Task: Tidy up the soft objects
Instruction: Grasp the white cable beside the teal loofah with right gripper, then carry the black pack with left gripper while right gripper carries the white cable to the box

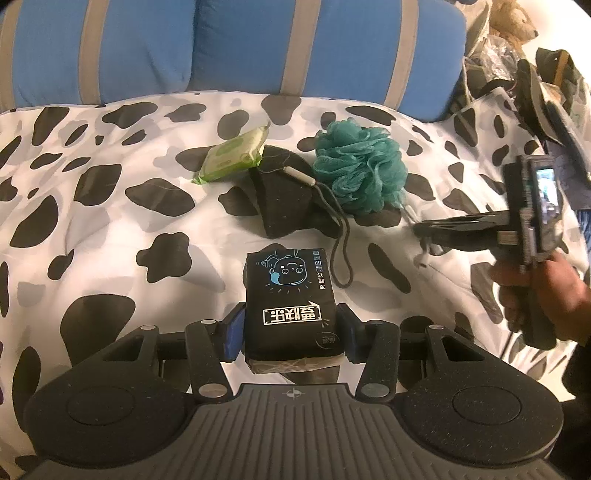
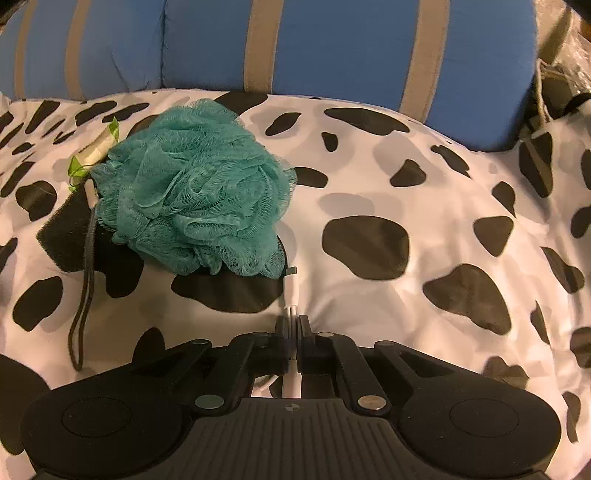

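The tissue pack (image 1: 291, 306), black with white and blue print, sits between the pads of the left gripper (image 1: 291, 332), which are pressed against its two sides. The pack's far end projects past the fingertips over the spotted sheet (image 1: 110, 229).

The teal loofah (image 2: 195, 188) lies on the sheet, far and left of the right gripper (image 2: 293, 321). Its white cord (image 2: 293, 291) runs from the loofah's near edge straight into the jaws, which are clamped together on it; the cord also shows behind the fingers, near the gripper body. The loofah itself is clear of the fingertips.

In the left wrist view the right gripper (image 1: 424, 230) comes in from the right, held by a hand (image 1: 532, 291), its tip just near-right of the loofah (image 1: 360, 170).

A black sponge (image 1: 284, 199) lies immediately left of the loofah, touching it. A dark strap (image 1: 341, 251) trails from the sponge toward the near side. A green wipes pack (image 1: 234, 155) lies at the sponge's far-left edge.

Blue cushions with grey stripes (image 1: 229, 48) line the far side of the sheet. A cluttered pile, including a brown plush toy (image 1: 513, 18), stands at far right.
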A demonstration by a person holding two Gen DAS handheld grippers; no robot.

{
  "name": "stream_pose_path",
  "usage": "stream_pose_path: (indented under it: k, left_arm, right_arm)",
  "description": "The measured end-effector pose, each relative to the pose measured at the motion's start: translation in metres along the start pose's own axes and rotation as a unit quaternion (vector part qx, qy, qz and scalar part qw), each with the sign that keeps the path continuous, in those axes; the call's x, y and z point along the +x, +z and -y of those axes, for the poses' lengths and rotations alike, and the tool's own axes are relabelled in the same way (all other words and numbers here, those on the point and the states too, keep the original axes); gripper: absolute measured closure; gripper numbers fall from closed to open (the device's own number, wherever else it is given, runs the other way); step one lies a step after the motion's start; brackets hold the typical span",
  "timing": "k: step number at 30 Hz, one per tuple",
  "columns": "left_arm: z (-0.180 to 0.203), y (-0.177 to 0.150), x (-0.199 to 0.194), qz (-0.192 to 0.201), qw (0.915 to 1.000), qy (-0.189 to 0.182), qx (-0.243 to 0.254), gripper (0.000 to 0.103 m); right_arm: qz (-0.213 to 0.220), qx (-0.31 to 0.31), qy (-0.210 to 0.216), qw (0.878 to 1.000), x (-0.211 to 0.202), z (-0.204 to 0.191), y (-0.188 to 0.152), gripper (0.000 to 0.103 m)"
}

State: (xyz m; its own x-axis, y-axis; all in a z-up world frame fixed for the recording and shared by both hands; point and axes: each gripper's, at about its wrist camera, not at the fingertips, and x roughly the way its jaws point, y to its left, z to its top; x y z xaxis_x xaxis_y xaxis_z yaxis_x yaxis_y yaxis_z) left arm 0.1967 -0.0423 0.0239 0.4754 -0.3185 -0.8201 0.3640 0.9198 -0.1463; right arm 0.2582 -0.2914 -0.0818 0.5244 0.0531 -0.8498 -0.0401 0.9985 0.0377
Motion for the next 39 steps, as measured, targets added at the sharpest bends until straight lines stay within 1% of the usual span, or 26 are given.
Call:
stream_pose_path:
  k: [5, 8, 13, 16, 20, 28, 39]
  left_arm:
    - [0.003, 0.003, 0.0, 0.007, 0.9999, 0.002, 0.01, 0.054]
    - [0.008, 0.004, 0.001, 0.009, 0.9999, -0.001, 0.012, 0.054]
    - [0.022, -0.001, -0.002, 0.019, 0.9992, -0.004, 0.034, 0.054]
    - [0.028, -0.004, -0.005, 0.027, 0.9984, 0.007, 0.05, 0.054]
    - [0.031, -0.008, -0.013, 0.034, 0.9983, 0.0, 0.047, 0.054]
    - [0.03, -0.028, -0.026, 0.033, 0.9982, 0.01, 0.049, 0.054]
    - [0.016, -0.058, -0.045, 0.022, 0.9996, 0.008, 0.017, 0.054]
  right_arm:
    - [0.001, 0.019, 0.002, 1.0, -0.022, 0.013, -0.005, 0.097]
    - [0.007, 0.024, 0.004, 1.0, -0.041, 0.018, -0.009, 0.097]
    - [0.021, 0.032, 0.013, 0.999, -0.074, 0.022, -0.018, 0.097]
    - [0.03, 0.038, 0.021, 0.999, -0.093, 0.021, -0.026, 0.097]
    - [0.037, 0.046, 0.034, 0.998, -0.117, 0.017, -0.039, 0.097]
    - [0.051, 0.05, 0.068, 0.995, -0.149, 0.001, -0.056, 0.097]
    - [0.053, 0.057, 0.106, 0.991, -0.178, -0.017, -0.081, 0.097]
